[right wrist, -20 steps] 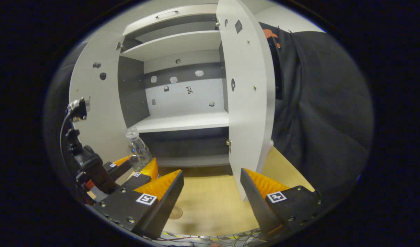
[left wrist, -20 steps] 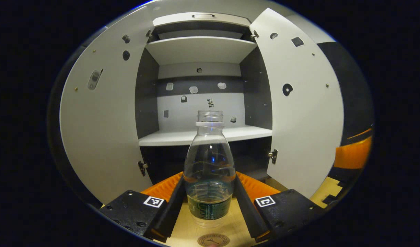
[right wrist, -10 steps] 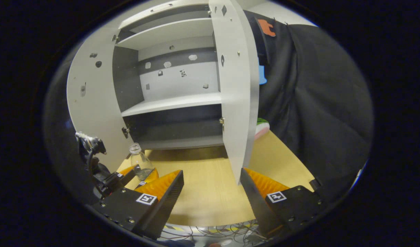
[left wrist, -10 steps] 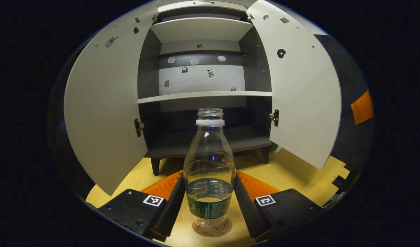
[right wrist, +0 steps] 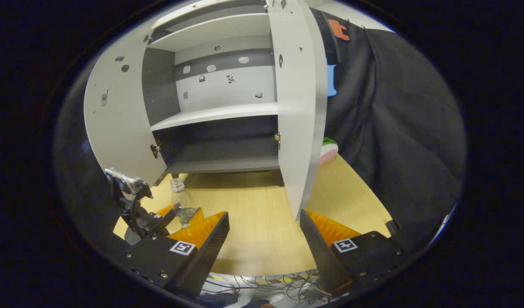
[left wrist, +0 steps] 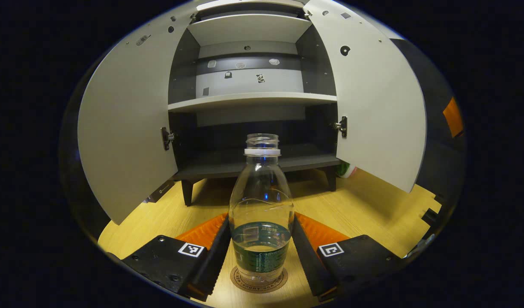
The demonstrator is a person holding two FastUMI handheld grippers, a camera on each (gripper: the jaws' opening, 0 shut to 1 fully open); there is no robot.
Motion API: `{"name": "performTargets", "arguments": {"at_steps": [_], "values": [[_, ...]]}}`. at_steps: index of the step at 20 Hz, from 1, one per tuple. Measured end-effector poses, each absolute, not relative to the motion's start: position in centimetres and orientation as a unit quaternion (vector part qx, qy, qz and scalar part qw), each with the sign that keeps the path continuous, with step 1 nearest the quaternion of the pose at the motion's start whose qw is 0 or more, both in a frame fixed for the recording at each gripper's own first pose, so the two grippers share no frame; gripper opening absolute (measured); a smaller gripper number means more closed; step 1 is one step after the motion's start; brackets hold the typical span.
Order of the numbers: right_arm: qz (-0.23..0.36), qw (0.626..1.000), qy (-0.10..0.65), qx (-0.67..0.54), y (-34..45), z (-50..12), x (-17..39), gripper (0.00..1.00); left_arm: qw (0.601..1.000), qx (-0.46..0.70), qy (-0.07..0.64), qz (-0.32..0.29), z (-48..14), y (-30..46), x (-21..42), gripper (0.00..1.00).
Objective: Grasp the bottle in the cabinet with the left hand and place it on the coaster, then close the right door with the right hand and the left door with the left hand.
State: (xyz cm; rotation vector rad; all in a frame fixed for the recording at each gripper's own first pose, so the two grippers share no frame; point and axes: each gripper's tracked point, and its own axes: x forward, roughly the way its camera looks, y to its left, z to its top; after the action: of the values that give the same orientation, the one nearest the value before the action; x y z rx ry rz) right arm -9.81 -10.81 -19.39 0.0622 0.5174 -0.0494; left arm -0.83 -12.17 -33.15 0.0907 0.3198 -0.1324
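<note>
The left gripper [left wrist: 262, 252] clamps the bottle [left wrist: 261, 205] upright on the coaster [left wrist: 259, 280] — before the open cabinet [left wrist: 249, 30] — while the right gripper [right wrist: 264, 239] gapes wide.

We find both cabinet doors [left wrist: 129, 128] [right wrist: 298, 111] swung wide, flanking the approach. The tabletop [right wrist: 262, 222] between them lies open to the far shelves [left wrist: 249, 99]. The bottle [left wrist: 261, 214] stands near left; cables [right wrist: 266, 288] clutter the near edge.
</note>
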Motion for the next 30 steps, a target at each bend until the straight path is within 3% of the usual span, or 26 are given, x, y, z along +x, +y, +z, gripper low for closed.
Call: {"name": "performTargets", "arguments": {"at_steps": [13, 30], "values": [[-0.017, 0.964, 0.263, 0.039, -10.4, -19.5, -10.3, 1.00, 0.979, 0.030, 0.195, -0.055, -35.3, -11.1, -2.9, 0.84], [-0.018, 0.965, 0.252, 0.064, -11.2, -18.7, -10.9, 1.00, 0.987, 0.043, 0.143, -0.057, -29.2, -11.2, -2.7, 0.84]]}}
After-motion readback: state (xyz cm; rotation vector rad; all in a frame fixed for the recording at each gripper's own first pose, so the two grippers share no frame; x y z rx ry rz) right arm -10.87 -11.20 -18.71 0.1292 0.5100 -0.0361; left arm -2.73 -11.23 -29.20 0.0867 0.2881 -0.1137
